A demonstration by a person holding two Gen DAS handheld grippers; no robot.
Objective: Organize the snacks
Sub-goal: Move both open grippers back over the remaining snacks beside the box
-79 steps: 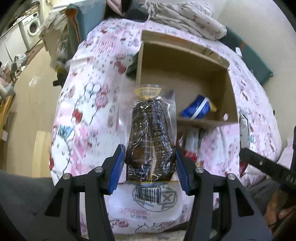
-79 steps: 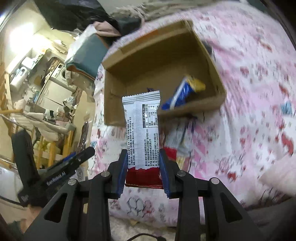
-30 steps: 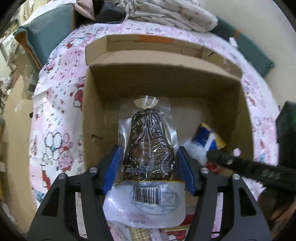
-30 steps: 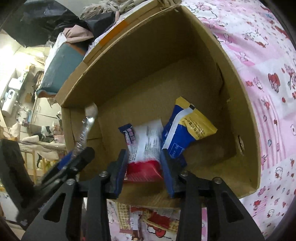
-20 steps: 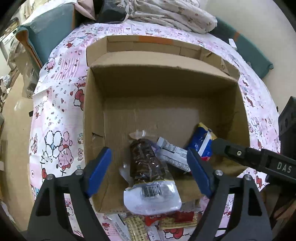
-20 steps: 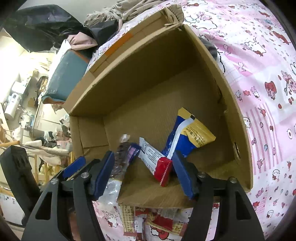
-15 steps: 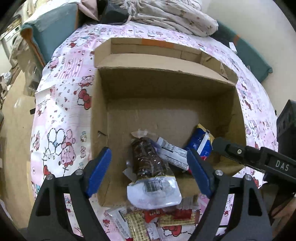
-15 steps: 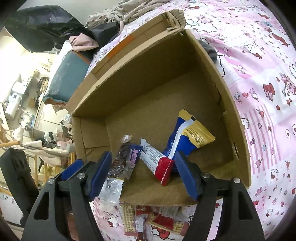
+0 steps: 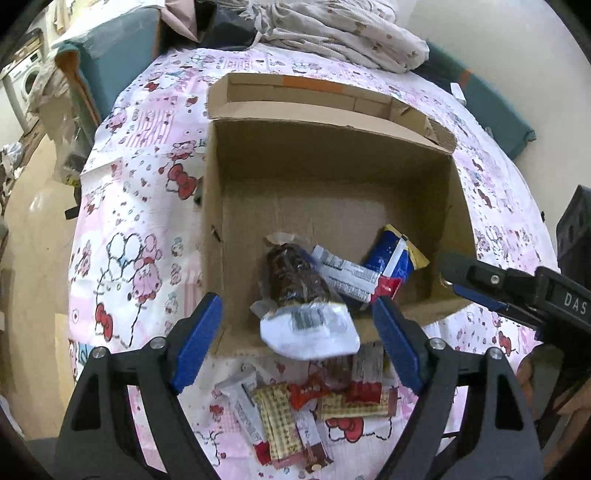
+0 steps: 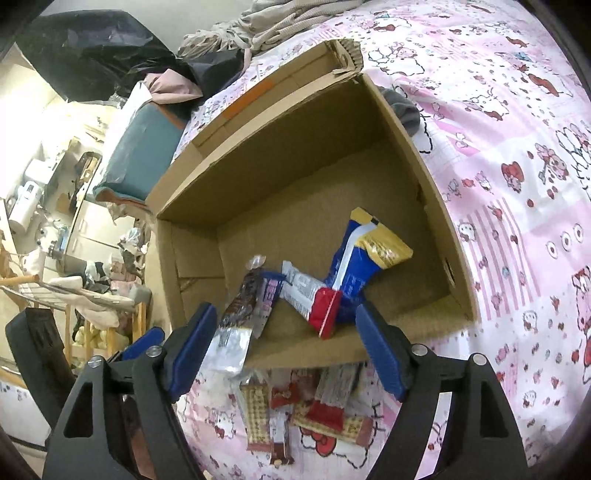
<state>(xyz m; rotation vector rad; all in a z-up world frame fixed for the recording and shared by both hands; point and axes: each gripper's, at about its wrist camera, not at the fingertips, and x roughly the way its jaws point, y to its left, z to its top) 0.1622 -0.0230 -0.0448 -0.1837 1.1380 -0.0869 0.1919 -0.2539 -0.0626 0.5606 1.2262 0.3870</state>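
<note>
An open cardboard box lies on a pink patterned bedspread. Inside lie a dark chocolate cake in clear wrap, overhanging the near edge, a white-and-red bar and a blue-and-yellow pack. Several loose snacks lie on the bedspread in front of the box. My left gripper is open and empty above the near edge. My right gripper is open and empty, also seen at the right of the left wrist view.
Folded bedding and a dark bag lie beyond the box. A teal cushion sits at the bed's left edge, with floor and clutter below. The bedspread spreads right of the box.
Both grippers opened and let go: the chocolate cake and the white-and-red bar dropped into the box. Both grippers have since pulled back, showing more loose snacks in front.
</note>
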